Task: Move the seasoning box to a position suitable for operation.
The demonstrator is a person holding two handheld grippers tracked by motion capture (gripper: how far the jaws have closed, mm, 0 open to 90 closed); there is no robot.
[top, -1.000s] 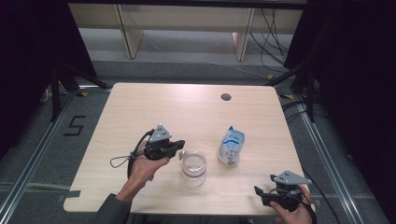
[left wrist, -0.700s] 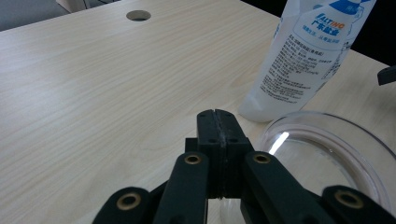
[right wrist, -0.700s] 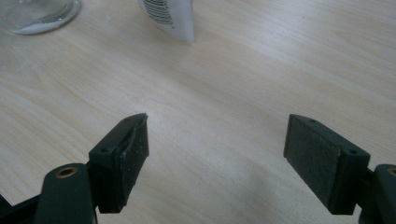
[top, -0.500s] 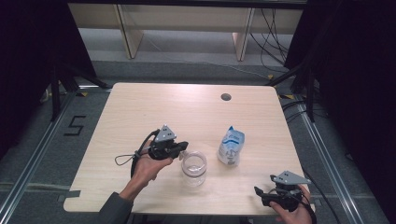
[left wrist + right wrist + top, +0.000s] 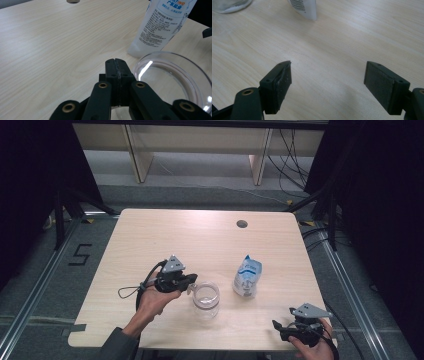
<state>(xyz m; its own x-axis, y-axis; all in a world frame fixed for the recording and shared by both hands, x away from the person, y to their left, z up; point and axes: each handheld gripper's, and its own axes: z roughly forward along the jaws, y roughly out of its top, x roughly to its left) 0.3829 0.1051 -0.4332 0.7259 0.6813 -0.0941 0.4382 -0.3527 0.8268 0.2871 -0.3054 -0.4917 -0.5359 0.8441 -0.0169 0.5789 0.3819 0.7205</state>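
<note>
High view: white pouch (image 5: 247, 276) just beside glass jar (image 5: 206, 298), w/ table (image 5: 200, 235).

Clear glass jar (image 5: 206, 298); white pouch (image 5: 247, 276), blue print; pale wood-grain table (image 5: 200, 240); black gripper (image 5: 117, 65), seemingly brass rivets.

Ahead of the left gripper (image 5: 192, 283), jaws pressed together: bare table (image 5: 165, 240) straight on and to their left, open out to the hole (image 5: 242, 224). Just right of the jaws, a glass jar (image 5: 206, 299), rim close beside the tips; beyond it a white pouch (image 5: 247, 276), blocking that side. Narrow gap between jar and pouch. Ahead of the right gripper (image 5: 328, 77), jaws wide apart: bare wood between and beyond the pads (image 5: 282, 80), free up to the pouch foot and jar base far ahead on the left.
</note>
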